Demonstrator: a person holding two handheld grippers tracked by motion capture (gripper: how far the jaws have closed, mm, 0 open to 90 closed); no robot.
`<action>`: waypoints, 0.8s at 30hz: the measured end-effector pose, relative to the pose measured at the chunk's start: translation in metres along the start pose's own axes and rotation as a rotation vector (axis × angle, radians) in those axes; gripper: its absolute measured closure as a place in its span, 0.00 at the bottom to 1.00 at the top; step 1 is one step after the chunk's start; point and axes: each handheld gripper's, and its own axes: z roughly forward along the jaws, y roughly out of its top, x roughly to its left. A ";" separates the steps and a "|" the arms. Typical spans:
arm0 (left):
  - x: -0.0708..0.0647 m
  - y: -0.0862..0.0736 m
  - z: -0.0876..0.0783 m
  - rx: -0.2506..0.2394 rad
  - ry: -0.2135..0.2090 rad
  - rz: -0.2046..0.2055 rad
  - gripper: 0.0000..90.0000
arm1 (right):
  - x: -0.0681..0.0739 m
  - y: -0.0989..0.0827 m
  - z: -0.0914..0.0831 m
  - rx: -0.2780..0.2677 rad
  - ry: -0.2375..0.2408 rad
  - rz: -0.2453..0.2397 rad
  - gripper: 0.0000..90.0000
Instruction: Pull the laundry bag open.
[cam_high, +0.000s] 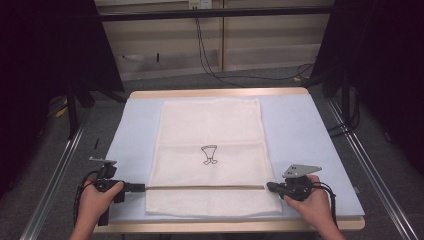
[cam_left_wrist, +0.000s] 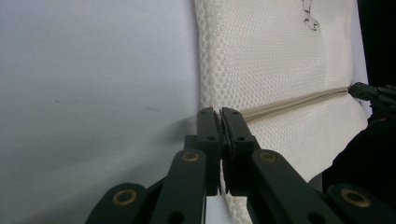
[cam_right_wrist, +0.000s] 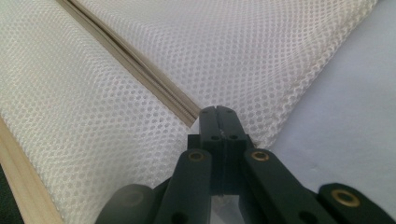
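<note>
We hold both grippers low at the near edge of the bench (cam_high: 310, 107), one at each side of the cloth (cam_high: 210, 125), likely to take matching ends of its fold and lift it evenly. The left gripper (cam_high: 142, 188) lies level, pointing inward, jaws closed at the cloth's left edge where the fold (cam_left_wrist: 299, 100) begins; whether mesh is pinched between them we cannot tell. The right gripper (cam_high: 270, 186) mirrors it, jaws closed at the fold's right end. Both hands rest flat behind them, wrists straight. Beyond, the cloth spreads flat up the bench's middle, a small drawing (cam_high: 209, 154) at its centre.
</note>
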 end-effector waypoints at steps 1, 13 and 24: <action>-0.001 0.001 0.000 0.007 0.004 0.007 0.97 | 0.000 0.000 0.000 -0.001 0.001 0.002 1.00; -0.023 0.026 -0.012 -0.230 0.082 0.140 0.53 | -0.024 0.011 -0.024 -0.158 -0.118 0.073 0.58; -0.019 0.042 0.010 -0.415 0.292 0.324 0.24 | -0.057 0.003 -0.025 -0.142 -0.236 0.085 0.28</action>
